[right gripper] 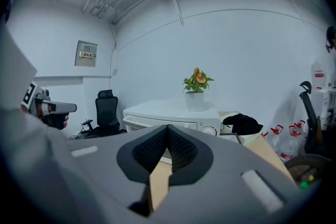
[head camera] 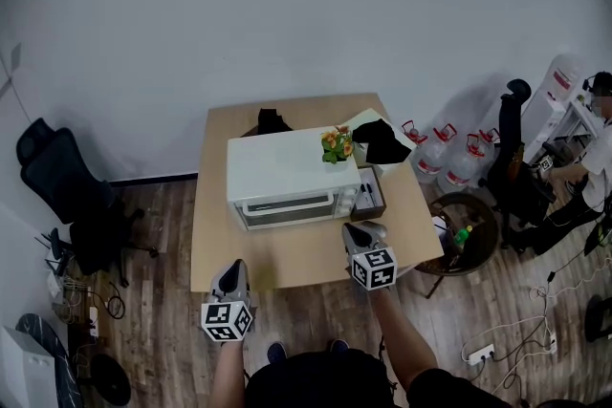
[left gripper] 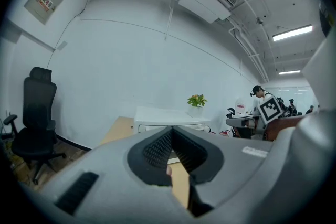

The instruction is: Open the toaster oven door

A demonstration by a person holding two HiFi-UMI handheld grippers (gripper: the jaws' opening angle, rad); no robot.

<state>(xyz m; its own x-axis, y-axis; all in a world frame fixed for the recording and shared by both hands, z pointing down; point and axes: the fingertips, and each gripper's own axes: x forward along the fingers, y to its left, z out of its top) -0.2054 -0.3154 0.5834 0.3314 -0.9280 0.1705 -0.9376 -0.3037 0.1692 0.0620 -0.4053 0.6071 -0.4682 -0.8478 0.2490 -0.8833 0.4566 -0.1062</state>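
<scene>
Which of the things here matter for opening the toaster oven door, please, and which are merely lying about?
Job: white box-shaped toaster oven, its glass-fronted door, left gripper, right gripper.
Lying about: small orange-flowered potted plant, crumpled black cloth.

Even ceiling light, soft shadows, fisheye-dark corners, sharp focus.

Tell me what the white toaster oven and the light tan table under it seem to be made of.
White box-shaped toaster oven: probably painted sheet metal, since its top is smooth, even and matt white. Light tan table: wood or wood-look laminate, flat pale surface; grain too small to tell.
</scene>
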